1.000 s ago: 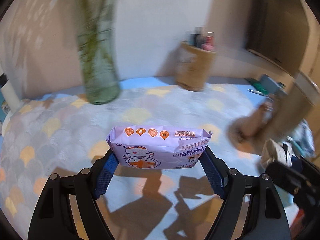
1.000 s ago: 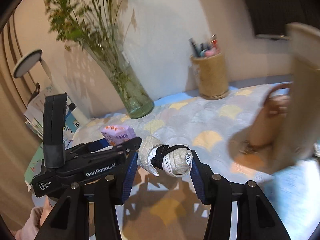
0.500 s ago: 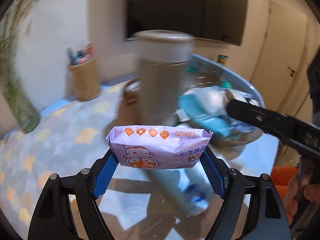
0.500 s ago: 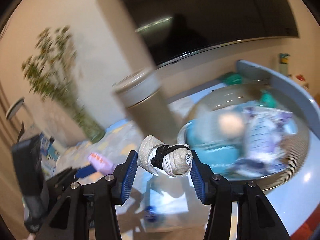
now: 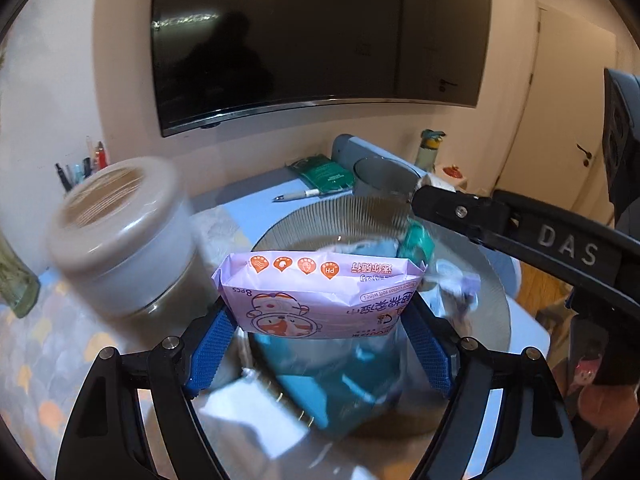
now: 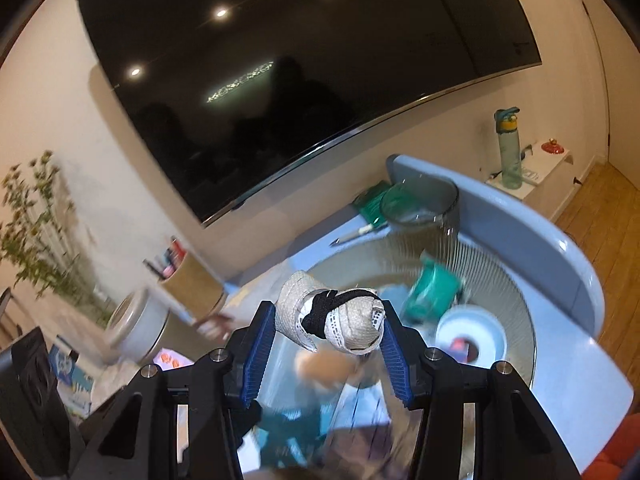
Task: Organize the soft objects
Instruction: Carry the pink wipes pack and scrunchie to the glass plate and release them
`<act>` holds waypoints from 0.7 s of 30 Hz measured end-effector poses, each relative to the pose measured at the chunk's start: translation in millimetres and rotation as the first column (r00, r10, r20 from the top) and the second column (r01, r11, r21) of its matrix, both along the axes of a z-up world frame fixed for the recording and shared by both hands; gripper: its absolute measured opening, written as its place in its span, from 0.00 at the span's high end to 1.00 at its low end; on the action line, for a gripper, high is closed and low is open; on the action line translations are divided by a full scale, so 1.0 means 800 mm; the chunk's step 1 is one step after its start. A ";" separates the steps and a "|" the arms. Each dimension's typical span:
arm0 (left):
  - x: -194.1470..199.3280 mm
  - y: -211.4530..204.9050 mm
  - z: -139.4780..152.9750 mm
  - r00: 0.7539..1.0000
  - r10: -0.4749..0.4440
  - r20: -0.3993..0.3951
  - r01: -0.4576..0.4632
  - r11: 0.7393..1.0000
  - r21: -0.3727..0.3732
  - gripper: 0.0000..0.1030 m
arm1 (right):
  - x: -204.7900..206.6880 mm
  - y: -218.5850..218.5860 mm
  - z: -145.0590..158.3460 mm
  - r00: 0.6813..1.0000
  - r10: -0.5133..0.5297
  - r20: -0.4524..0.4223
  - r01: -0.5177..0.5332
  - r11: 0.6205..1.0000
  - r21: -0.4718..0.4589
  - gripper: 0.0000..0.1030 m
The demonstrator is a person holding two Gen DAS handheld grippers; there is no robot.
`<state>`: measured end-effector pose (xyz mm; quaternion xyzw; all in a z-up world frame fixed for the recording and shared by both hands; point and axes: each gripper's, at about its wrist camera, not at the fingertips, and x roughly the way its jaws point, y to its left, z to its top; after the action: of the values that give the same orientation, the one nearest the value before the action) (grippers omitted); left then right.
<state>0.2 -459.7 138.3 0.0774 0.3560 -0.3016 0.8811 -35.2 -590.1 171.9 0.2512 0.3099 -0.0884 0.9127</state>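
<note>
A dark television [image 5: 320, 36] hangs on a cream wall [image 6: 400, 148]; wooden floor [image 6: 600, 196], a door [image 5: 568, 112], apparently closed.

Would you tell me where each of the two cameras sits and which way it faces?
Left wrist: on the left gripper, looking down its fingers at the wipes pack it grips above the ribbed bowl; the right gripper crosses at right.
Right wrist: on the right gripper, facing the same bowl over its lace-wrapped bundle.
Shared: bowl, television, lidded jar.

Black tongs [image 5: 322, 354], blue ribbed pads [image 5: 210, 350], silver screws, "DAS" embossed.
</note>
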 end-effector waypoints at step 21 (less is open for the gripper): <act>0.010 -0.061 -0.028 0.997 -0.031 -0.069 0.035 0.998 0.059 0.10 | 0.051 -0.037 -0.020 0.994 -0.018 -0.107 0.009 0.997 -0.080 0.17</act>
<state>8.1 -508.3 116.2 0.0994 0.3931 -0.3077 0.8608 5.7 -619.4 156.2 0.2119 0.3532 -0.1201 0.9033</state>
